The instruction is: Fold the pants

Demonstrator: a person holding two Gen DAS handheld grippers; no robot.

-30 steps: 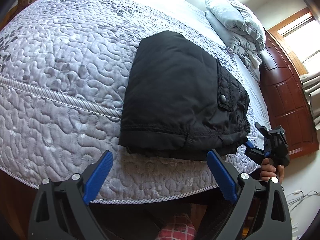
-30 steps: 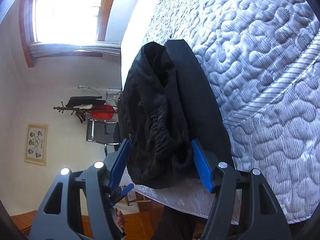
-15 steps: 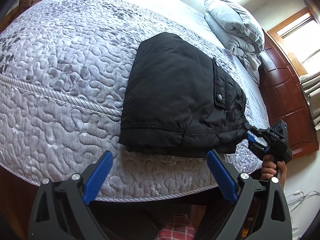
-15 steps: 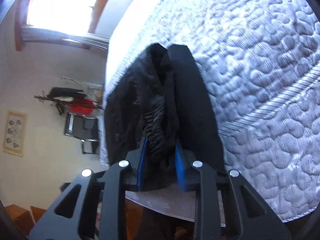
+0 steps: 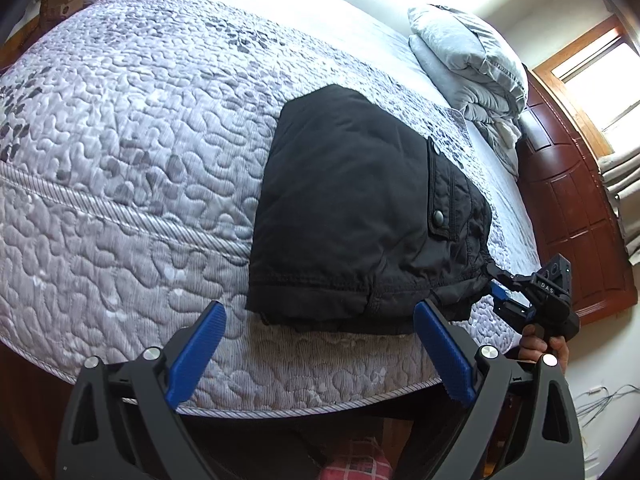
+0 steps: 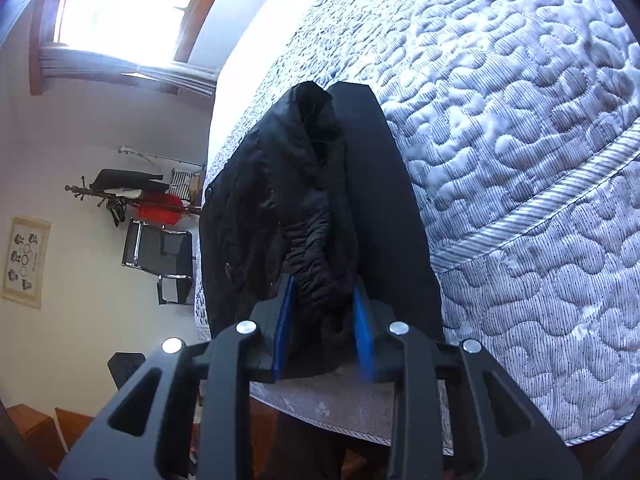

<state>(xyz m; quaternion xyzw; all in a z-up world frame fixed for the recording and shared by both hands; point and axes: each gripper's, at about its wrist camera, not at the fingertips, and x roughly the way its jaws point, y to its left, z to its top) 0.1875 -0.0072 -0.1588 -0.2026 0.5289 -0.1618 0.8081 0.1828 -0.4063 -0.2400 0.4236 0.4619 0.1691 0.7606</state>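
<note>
Here the right gripper (image 6: 324,320), jaws easing apart, apparently pinches pants (image 5: 352,208) on the quilted bed (image 5: 132,152).

Black padded fabric pants (image 5: 352,204) lie folded into a thick, roughly rectangular bundle near the edge of a grey quilted mattress (image 5: 132,152). The top layer is smooth and flat, with a stitched hem along the near side. On the right side sits a quilted pocket flap (image 5: 444,196) closed by a round black snap button (image 5: 439,219). The gathered, ruched waistband (image 6: 320,264) at the right end is bunched and slightly raised off the mattress.
</note>
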